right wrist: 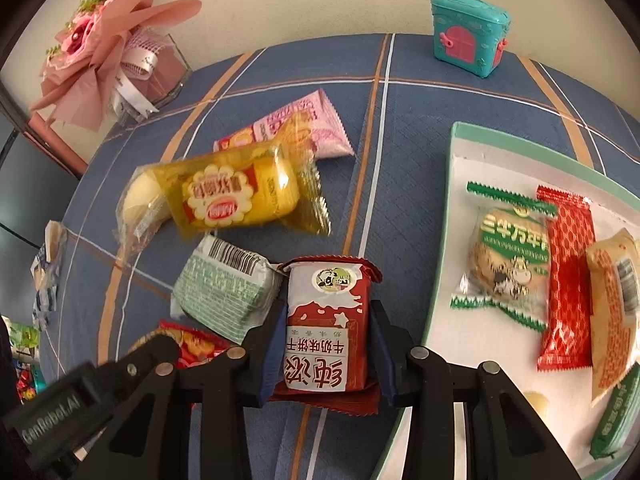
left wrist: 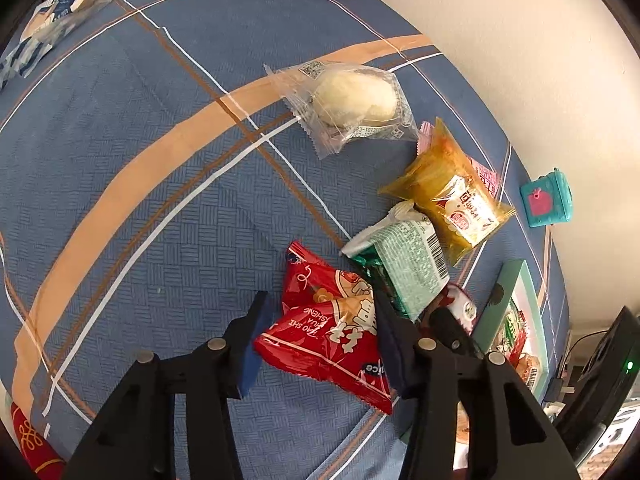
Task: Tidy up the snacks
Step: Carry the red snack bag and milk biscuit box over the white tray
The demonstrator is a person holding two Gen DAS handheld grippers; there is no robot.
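Note:
My left gripper (left wrist: pixel 318 334) is open, its jaws on either side of a bright red snack packet (left wrist: pixel 332 336) lying on the blue cloth. My right gripper (right wrist: pixel 326 344) is shut on a dark red and white milk biscuit packet (right wrist: pixel 324 328). Beside these lie a pale green packet (left wrist: pixel 404 264) (right wrist: pixel 224 292), a yellow cake packet (left wrist: pixel 452 196) (right wrist: pixel 228 196), a clear-wrapped white bun (left wrist: pixel 352 100) and a pink packet (right wrist: pixel 304 128). A white tray with a green rim (right wrist: pixel 452 168) (left wrist: pixel 520 280) holds several snacks at the right.
A teal toy chest (right wrist: pixel 468 34) (left wrist: pixel 548 200) stands by the wall. A pink bouquet in a clear box (right wrist: pixel 112 52) sits at the far left corner. A blue and white packet (left wrist: pixel 60 12) lies at the table's far edge.

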